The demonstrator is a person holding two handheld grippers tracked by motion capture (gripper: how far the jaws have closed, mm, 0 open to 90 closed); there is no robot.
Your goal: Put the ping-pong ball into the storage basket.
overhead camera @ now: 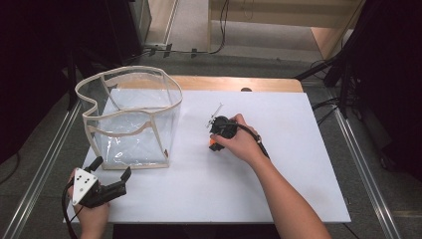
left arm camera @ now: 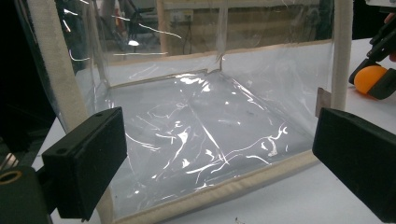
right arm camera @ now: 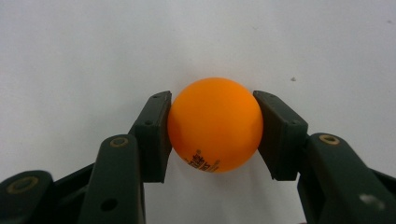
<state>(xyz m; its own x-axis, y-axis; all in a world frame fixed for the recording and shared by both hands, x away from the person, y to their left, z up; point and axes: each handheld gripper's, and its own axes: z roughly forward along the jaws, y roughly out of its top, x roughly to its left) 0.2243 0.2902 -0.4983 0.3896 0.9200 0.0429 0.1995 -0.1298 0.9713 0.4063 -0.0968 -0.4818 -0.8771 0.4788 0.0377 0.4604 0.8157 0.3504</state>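
While one clear bag (overhead camera: pixel 130 119) stands by, the right gripper (right arm camera: pixel 214 128) clamps one orange ball (right arm camera: pixel 215 125).

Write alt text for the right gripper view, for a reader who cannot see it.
An orange ping-pong ball with small dark print near its bottom is clamped in the right gripper, one black pad pressing on each side. Behind it lies a plain white table surface.

Orange ball (right arm camera: pixel 215 125) with dark print sits on the white table (right arm camera: pixel 93 56).
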